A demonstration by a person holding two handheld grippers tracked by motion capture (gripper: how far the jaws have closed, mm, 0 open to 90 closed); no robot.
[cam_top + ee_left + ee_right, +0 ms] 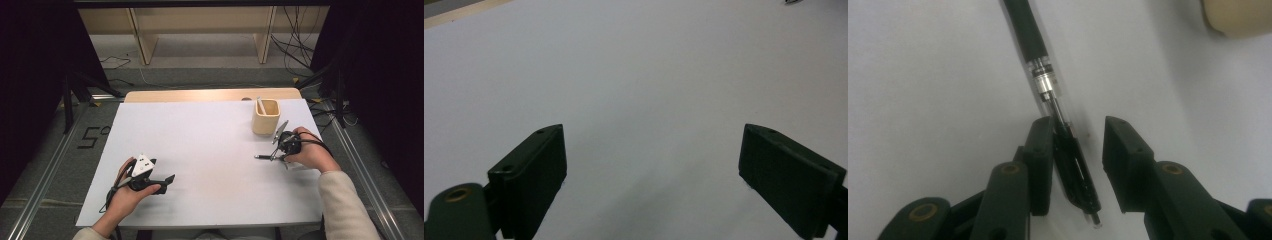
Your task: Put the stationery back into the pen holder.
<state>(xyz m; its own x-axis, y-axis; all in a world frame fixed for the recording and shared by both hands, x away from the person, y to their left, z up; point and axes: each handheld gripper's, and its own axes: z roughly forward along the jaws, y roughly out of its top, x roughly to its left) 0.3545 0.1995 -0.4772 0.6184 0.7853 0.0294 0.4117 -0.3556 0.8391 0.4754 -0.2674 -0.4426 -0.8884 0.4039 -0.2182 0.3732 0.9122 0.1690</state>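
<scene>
Right claw [1078, 165] astride pen [1040, 70], tip cropped

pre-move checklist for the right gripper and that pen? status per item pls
1. Pen between the right gripper jaws: ok.
2. Both pads pressing on pen: not ok, gap on one side, jaws apart.
3. Pen lying flat on table: ok.
4. Cup upright, near the right gripper: ok.
5. Room in cup: cannot tell, one item already stands in it.
6. Left gripper open, parked away from pen: ok.
</scene>
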